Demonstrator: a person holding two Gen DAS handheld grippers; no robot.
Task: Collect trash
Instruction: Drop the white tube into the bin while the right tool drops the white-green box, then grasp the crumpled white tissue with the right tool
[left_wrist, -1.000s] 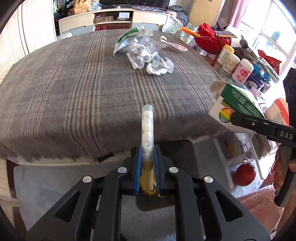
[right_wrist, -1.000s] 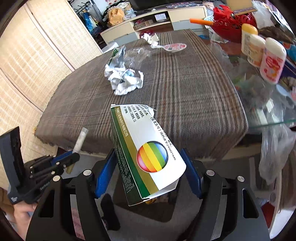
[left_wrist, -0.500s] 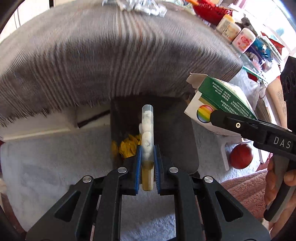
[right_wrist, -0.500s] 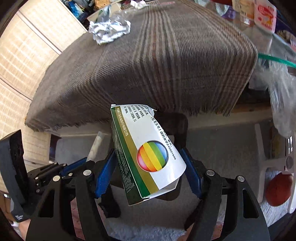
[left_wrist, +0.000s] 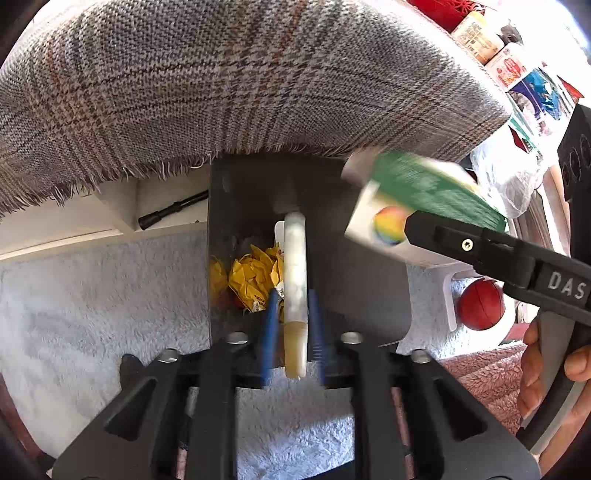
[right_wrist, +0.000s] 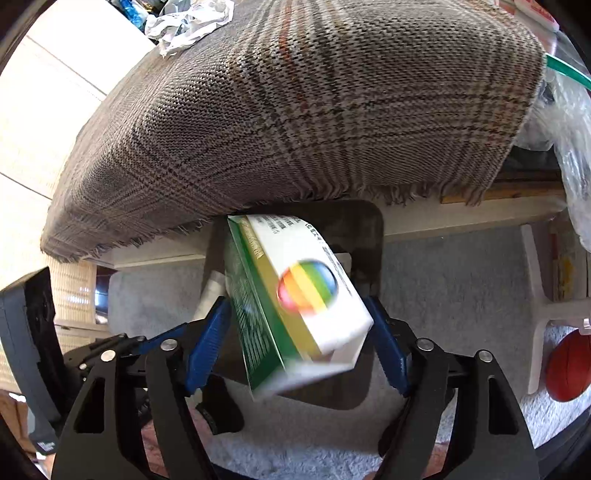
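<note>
My left gripper (left_wrist: 291, 302) has its blue pads spread a little apart beside a clear plastic tube (left_wrist: 294, 269) with white balls and a yellow end; the tube is blurred and looks loose over the dark bin (left_wrist: 369, 280). The bin holds crumpled yellow wrappers (left_wrist: 251, 277). My right gripper (right_wrist: 295, 317) is open wide, and the green and white carton with a rainbow ball (right_wrist: 295, 299) tilts, blurred, between its pads over the bin (right_wrist: 365, 229). The carton also shows in the left wrist view (left_wrist: 413, 206).
The plaid tablecloth (left_wrist: 240, 81) hangs over the table edge just above the bin. Crumpled foil (right_wrist: 188, 22) lies on the far tabletop. A red ball (left_wrist: 480, 304) sits under a white stool on the grey carpet (left_wrist: 92, 302). Bottles (left_wrist: 476, 33) stand at the right.
Both grippers moved down below the table edge over the bin. Both have opened: the tube and the carton have come loose and are blurred in motion.
</note>
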